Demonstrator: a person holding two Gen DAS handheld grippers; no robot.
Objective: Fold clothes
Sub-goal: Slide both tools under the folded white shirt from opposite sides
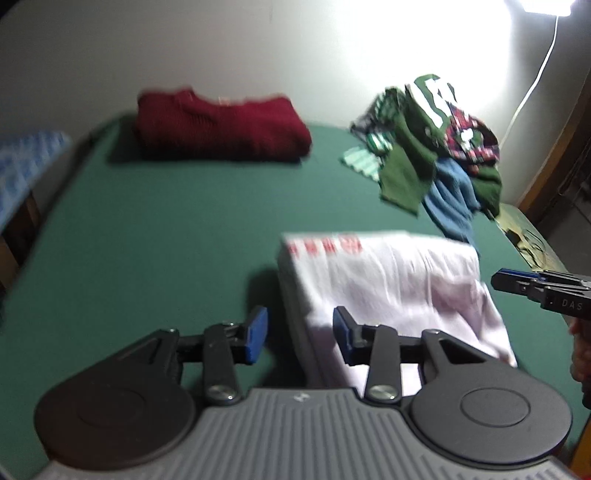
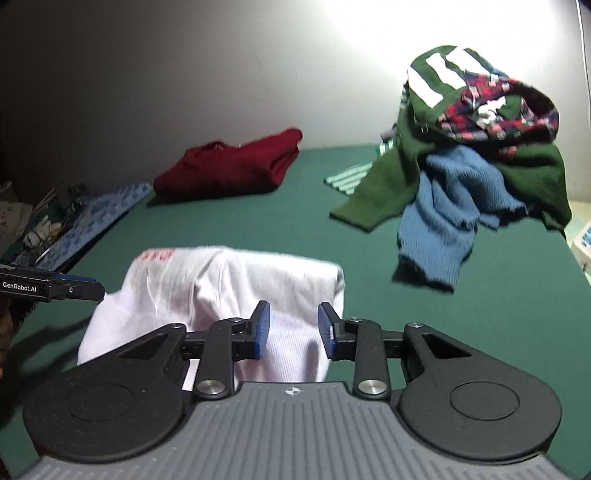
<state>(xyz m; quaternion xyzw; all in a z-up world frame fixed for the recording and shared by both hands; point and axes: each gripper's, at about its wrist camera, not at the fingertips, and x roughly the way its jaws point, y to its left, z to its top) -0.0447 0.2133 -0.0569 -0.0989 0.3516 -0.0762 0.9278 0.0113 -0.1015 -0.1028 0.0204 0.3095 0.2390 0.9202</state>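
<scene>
Hovering over a green table, the left gripper hangs with its blue-padded jaws apart and nothing between them, at the left edge of a folded white shirt lying in the lower centre of the frame. Seen from the right wrist, the right gripper likewise stands open and empty above the shirt's near end, the cloth visible through the gap below. A folded dark red sweater rests at the table's far side, centre left in that view, while a loose pile of clothes, green, blue and plaid, fills the upper right. A lamp glares in the left-wrist view's top right corner.
</scene>
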